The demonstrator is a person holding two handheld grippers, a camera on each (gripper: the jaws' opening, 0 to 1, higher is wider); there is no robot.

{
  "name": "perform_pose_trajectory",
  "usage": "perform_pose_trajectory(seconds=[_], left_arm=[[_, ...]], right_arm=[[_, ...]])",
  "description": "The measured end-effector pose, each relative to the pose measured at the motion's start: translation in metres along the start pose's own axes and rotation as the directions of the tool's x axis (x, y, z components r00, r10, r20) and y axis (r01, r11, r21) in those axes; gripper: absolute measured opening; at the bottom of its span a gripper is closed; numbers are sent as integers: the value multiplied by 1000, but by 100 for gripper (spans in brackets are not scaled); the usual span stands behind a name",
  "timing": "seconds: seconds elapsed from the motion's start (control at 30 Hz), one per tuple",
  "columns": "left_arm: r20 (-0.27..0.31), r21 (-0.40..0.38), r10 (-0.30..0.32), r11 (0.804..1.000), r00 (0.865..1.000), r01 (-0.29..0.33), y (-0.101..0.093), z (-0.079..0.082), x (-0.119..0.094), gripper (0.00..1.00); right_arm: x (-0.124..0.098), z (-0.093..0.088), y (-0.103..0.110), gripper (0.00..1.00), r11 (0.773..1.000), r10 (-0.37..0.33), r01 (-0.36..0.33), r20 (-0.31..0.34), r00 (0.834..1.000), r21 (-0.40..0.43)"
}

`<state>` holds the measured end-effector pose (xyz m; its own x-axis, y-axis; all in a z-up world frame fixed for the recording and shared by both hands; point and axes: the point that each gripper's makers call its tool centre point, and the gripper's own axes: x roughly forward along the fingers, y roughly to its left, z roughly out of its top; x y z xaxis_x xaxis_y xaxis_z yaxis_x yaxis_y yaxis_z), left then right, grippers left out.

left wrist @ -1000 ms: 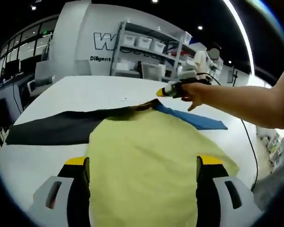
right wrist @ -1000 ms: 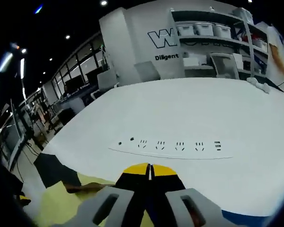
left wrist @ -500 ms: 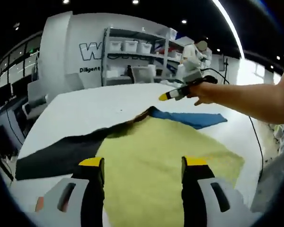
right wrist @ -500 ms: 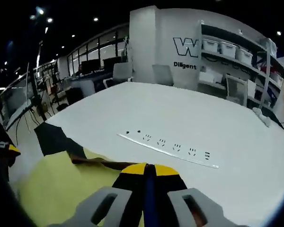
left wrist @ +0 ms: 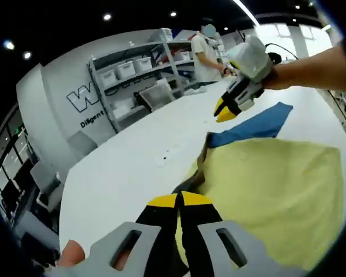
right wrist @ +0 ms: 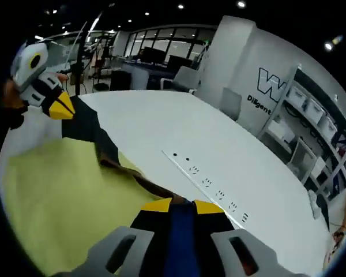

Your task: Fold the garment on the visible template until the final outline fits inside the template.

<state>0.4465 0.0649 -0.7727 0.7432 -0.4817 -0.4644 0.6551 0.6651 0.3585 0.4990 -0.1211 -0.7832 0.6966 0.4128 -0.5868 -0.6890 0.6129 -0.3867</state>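
Your garment lies flat on the white table, yellow-green body in the middle, its long axis running from the dark sleeve to the blue sleeve. In the left gripper view it spreads toward 3 o'clock. The cloth looks soft and matte (brown at the collar). Your left tongs are pinched on the dark sleeve; a second ago they stood wide over the yellow body. Your right tongs grip the blue sleeve, raised off the table at 1 o'clock.
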Motion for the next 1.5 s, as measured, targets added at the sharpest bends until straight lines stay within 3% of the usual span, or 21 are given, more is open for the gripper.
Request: perform_pose_trajectory(seconds=[0.03,0.23,0.5,0.7,0.83,1.03,1.17,1.3,1.5], left_arm=[[-10,13,-32,999,999,32,-1,-2,10,3],[-64,74,-91,993,994,95,-1,-12,41,4],[-79,106,-134,984,988,142,-3,-16,48,6],[-74,136,-209,966,975,218,-10,-21,46,12],[-94,172,-229,955,969,242,-13,-27,50,17],[-92,195,-243,947,966,257,-16,-22,59,21],[-158,243,-270,922,950,302,-22,-34,67,16],[-159,254,-260,922,952,294,-19,-32,68,7],[-138,237,-245,933,960,272,-12,-27,69,7]], right_arm=[[2,-2,1,9,1000,9,-9,-8,1000,-22],[15,-10,-1,12,989,12,-20,-54,998,-145],[31,-21,1,15,976,33,-51,-91,995,-212],[42,-28,-1,16,963,37,-67,-119,992,-262],[45,-25,0,16,964,43,-70,-109,993,-255],[46,-27,0,16,962,46,-74,-112,993,-264],[46,-28,0,16,961,52,-81,-113,992,-265],[46,-30,0,18,959,70,-96,-105,992,-267],[51,-31,-2,20,956,89,-113,-100,991,-270]])
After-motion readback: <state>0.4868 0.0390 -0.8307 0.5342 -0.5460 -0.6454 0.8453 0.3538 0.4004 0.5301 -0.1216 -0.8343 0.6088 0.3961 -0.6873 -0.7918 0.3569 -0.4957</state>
